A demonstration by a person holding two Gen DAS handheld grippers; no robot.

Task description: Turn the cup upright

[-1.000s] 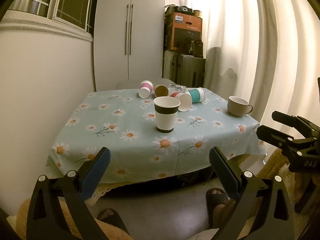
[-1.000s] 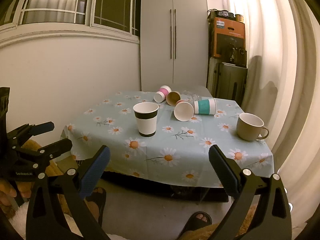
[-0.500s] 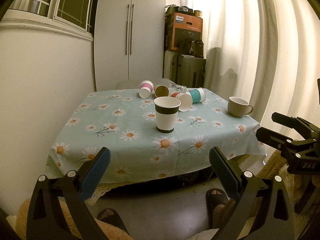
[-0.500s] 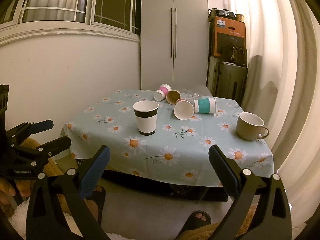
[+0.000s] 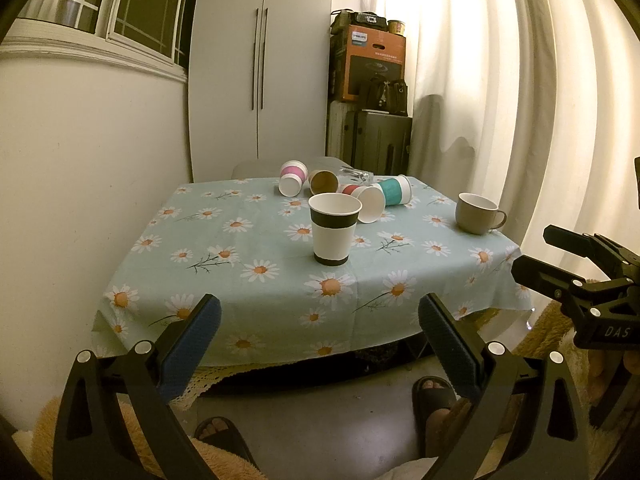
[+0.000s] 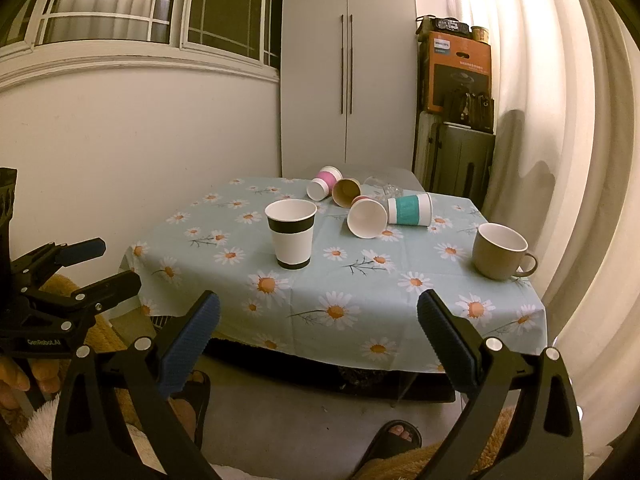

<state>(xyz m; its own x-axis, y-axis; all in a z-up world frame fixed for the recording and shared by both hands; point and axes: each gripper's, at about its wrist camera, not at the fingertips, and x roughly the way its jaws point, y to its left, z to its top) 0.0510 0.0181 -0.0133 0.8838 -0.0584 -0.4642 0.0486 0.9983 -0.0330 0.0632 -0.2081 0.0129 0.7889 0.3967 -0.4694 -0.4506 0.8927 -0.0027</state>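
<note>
Six cups and one glass are sitting on the daisy-print tablecloth (image 5: 248, 264): five paper cups, one ceramic mug and one clear glass. The black-banded paper cup (image 5: 334, 229) is standing upright near the middle, mouth facing up, its long axis vertical. Behind it four paper cups are lying on their sides in a cluster at the far edge: the pink-banded cup (image 5: 293, 177) is pointing its mouth toward the camera, the brown cup (image 5: 323, 181) is showing its open mouth too, the red-banded cup (image 5: 367, 202) is lying with its mouth forward, and the teal-banded cup (image 5: 394, 190) is lying crosswise, touching the red-banded one. The clear glass (image 6: 383, 188) is lying tipped behind them. The beige mug (image 6: 501, 250) is standing upright well apart on the right, handle pointing right. The left gripper (image 5: 319, 322) and the right gripper (image 6: 318, 320) are both hanging short of the table with jaws spread wide, gripping nothing. "GenRobot.AI" is showing on the left gripper's body in the right wrist view, and "DAS" on the right gripper's.
</note>
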